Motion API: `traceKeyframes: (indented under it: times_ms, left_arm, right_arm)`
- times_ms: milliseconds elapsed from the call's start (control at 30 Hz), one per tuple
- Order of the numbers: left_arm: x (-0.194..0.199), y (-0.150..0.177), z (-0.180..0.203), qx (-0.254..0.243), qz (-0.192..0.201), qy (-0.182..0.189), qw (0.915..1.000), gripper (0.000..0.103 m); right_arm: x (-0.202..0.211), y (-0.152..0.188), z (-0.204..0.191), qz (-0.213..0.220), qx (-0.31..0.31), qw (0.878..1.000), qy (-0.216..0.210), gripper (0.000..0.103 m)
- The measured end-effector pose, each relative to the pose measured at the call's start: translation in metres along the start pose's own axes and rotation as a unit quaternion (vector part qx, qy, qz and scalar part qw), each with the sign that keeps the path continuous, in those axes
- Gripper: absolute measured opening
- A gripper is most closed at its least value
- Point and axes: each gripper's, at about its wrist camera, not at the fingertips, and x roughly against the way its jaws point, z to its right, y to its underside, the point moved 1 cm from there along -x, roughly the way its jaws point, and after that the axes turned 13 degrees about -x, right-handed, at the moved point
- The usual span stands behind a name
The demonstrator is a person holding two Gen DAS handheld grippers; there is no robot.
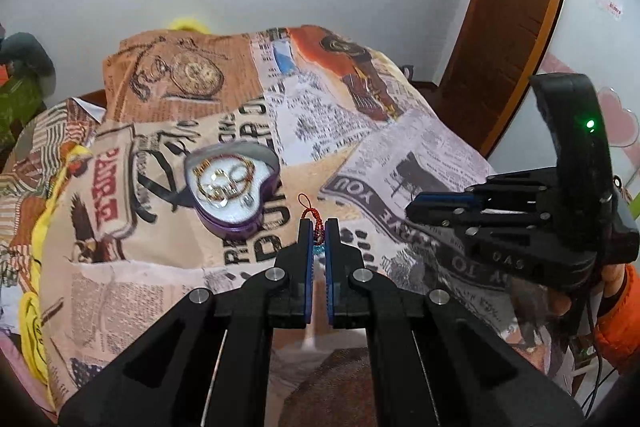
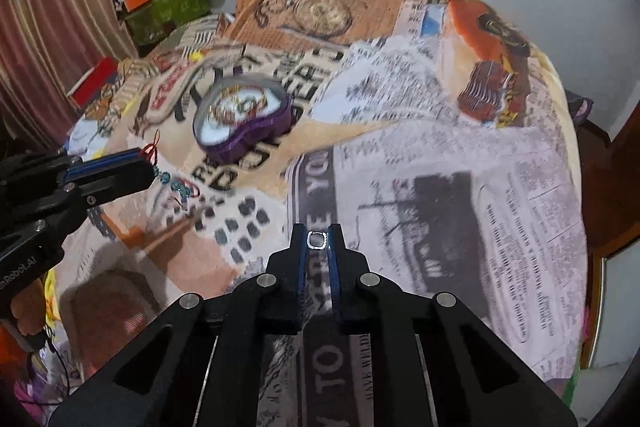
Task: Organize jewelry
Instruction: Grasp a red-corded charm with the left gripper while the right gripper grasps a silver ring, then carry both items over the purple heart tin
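The left gripper [image 1: 319, 233] has its jaws clenched on a red braided cord charm with teal beads [image 2: 176, 185]. The right gripper [image 2: 318, 241] pinches a small silver ring [image 2: 316, 241]. Far left on the newsprint-patterned cloth [image 2: 440, 167], the purple heart-shaped jewelry box [image 1: 232, 187] lies open, holding gold pieces.

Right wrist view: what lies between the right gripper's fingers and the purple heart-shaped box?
Only bare newspaper-print cloth lies between the right gripper, shut on a small silver ring, and the purple heart-shaped box.
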Motion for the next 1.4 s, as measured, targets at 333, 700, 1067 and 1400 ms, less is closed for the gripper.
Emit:
traceKeyframes:
  times_ms: [333, 700, 1067, 1400]
  left_arm:
    - [0.028, -0.022, -0.017, 0.002, 0.041, -0.026, 0.9988, 0.003]
    - [0.040, -0.039, -0.047, 0.012, 0.071, -0.051, 0.9961, 0.003]
    - [0.013, -0.040, -0.075, 0.020, 0.058, -0.060, 0.9963, 0.003]
    - [-0.030, -0.031, -0.095, 0.032, 0.025, -0.044, 0.9982, 0.003]
  right_arm:
    - [0.038, -0.030, -0.021, 0.066, 0.017, 0.998, -0.004, 0.009]
    - [0.036, -0.058, -0.051, 0.096, 0.034, 0.994, -0.029, 0.009]
    - [0.005, -0.075, -0.070, 0.088, 0.048, 0.994, -0.043, 0.009]
    - [-0.043, -0.085, -0.070, 0.040, 0.032, 0.997, -0.059, 0.009]
